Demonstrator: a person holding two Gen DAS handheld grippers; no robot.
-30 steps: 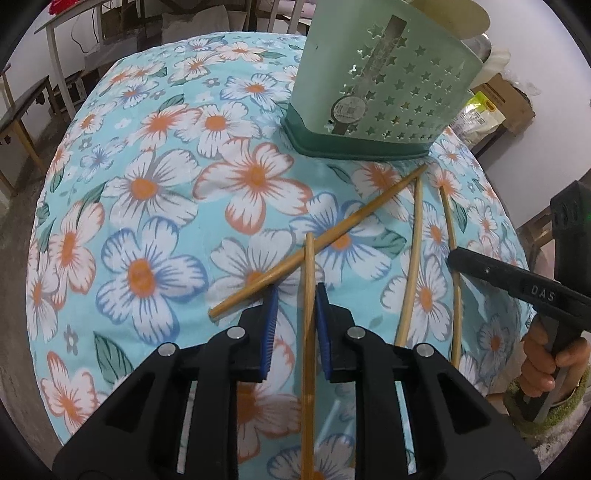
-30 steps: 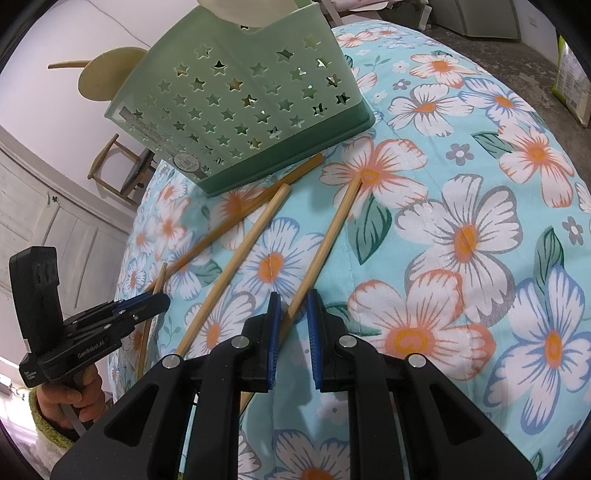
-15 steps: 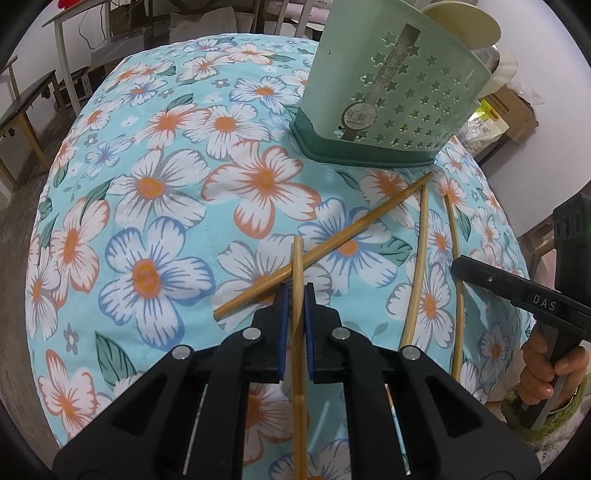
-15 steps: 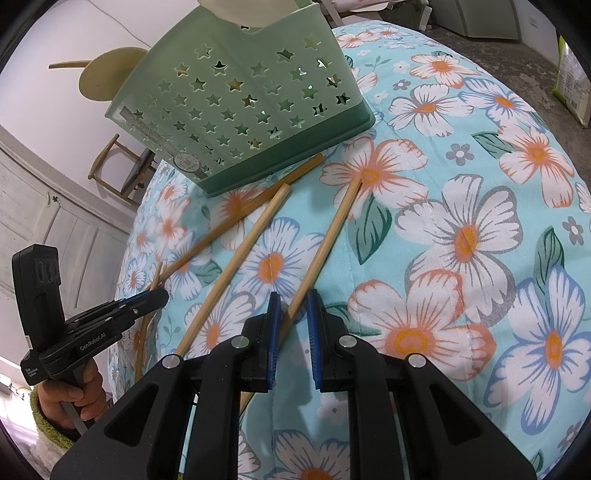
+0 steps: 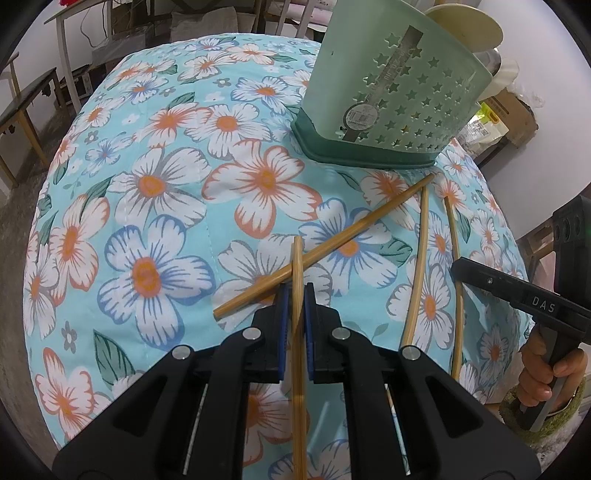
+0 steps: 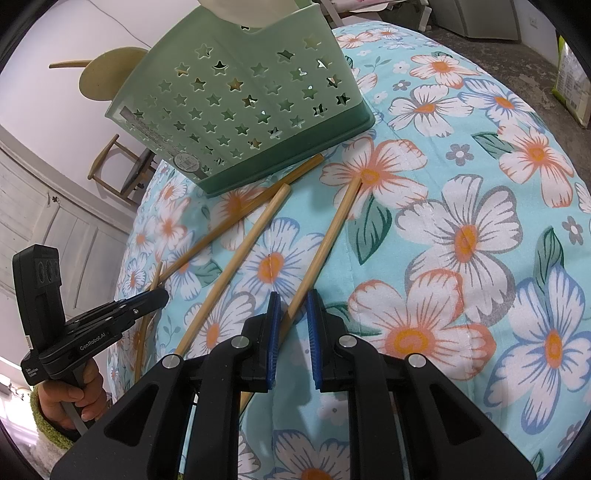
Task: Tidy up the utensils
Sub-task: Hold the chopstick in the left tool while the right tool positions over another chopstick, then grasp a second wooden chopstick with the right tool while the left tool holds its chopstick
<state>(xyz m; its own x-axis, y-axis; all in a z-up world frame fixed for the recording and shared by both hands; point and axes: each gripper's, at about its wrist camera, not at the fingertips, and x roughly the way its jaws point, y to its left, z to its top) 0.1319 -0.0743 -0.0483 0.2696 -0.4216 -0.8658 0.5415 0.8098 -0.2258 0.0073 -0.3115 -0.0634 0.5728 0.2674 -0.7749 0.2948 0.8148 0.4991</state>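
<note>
Several bamboo chopsticks lie on the floral cloth in front of a green star-punched utensil holder (image 5: 388, 110) (image 6: 243, 110). My left gripper (image 5: 295, 295) is shut on one chopstick (image 5: 297, 266), which lies across a slanting chopstick (image 5: 332, 247). Two more chopsticks (image 5: 417, 266) lie to the right, near the tips of my right gripper (image 5: 458, 266). In the right wrist view my right gripper (image 6: 293, 306) is shut on a chopstick (image 6: 325, 243) that crosses slantwise between its blue pads. My left gripper (image 6: 160, 295) shows at the far left, held by a hand.
The blue floral cloth (image 5: 147, 229) covers a table whose edges drop away on all sides. A pale round utensil (image 5: 469, 22) stands in the holder. Wooden chairs (image 6: 122, 166), a bench (image 5: 26, 110) and a cardboard box (image 5: 513, 114) stand around the table.
My left gripper's jaws closed onto the chopstick that lay between them. The right gripper and its chopstick have not moved.
</note>
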